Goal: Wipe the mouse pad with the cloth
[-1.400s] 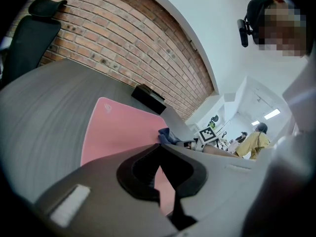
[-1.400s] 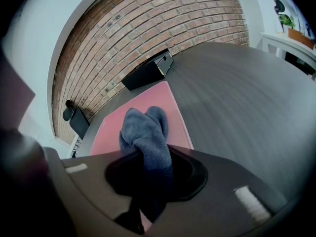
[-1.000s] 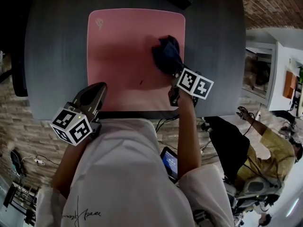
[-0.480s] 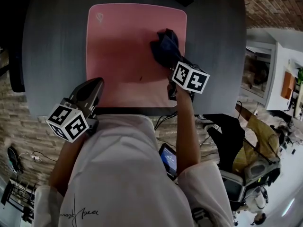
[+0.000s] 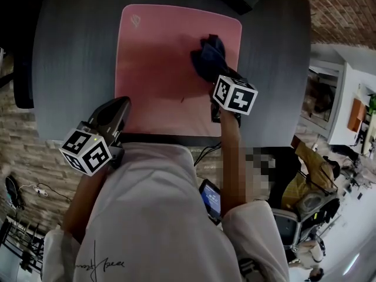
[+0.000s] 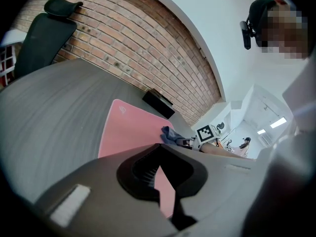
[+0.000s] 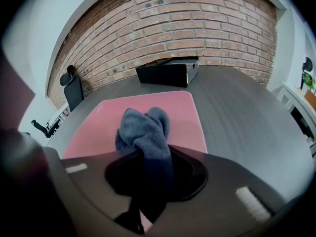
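Note:
A pink mouse pad (image 5: 158,57) lies on the grey desk (image 5: 70,51). A dark blue cloth (image 5: 208,54) sits bunched on the pad's right part, and my right gripper (image 5: 216,80) is shut on its near end. In the right gripper view the cloth (image 7: 145,130) rises from between the jaws over the pad (image 7: 182,117). My left gripper (image 5: 117,107) rests at the pad's near left corner, jaws together and holding nothing. The left gripper view looks across the pad (image 6: 128,130) towards the cloth (image 6: 170,134).
A black box (image 7: 168,71) lies at the desk's far edge beyond the pad. An office chair (image 6: 44,33) stands by the brick wall at the left. Another person (image 5: 311,181) sits off to the right of the desk.
The right gripper has slid the cloth a little across the right part of the pad. The left gripper has stayed at the near left corner.

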Demonstrator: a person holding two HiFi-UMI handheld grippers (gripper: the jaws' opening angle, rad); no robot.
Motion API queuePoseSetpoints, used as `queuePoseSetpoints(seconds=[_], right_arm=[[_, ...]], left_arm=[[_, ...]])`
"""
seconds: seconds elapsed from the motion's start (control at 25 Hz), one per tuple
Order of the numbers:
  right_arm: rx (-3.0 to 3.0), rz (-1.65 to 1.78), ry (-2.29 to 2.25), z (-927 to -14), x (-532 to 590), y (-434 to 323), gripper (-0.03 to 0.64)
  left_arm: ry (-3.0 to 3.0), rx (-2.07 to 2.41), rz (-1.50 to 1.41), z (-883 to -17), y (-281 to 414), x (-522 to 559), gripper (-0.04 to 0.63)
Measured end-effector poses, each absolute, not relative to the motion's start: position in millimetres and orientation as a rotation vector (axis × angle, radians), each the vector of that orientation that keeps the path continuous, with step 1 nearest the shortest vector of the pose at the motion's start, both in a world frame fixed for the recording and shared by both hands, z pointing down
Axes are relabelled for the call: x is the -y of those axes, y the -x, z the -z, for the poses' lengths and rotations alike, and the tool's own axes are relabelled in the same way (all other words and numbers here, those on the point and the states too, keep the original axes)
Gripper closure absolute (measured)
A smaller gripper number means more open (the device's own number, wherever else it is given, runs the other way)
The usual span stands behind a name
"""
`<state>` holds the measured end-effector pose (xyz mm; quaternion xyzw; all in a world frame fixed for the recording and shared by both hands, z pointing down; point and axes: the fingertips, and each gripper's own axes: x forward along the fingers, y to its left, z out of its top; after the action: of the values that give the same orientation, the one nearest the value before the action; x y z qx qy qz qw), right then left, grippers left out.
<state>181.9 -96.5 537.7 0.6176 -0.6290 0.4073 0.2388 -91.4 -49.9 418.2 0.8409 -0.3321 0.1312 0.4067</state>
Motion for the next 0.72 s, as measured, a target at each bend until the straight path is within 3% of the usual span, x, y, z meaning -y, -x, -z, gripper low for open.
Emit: queuePoseSetpoints(seconds=[0.72], right_arm=[[1.722, -0.937, -1.606, -532, 133, -136, 0.532]], left_arm=[[-2.087, 0.827, -0.33, -427, 118, 55, 0.581]])
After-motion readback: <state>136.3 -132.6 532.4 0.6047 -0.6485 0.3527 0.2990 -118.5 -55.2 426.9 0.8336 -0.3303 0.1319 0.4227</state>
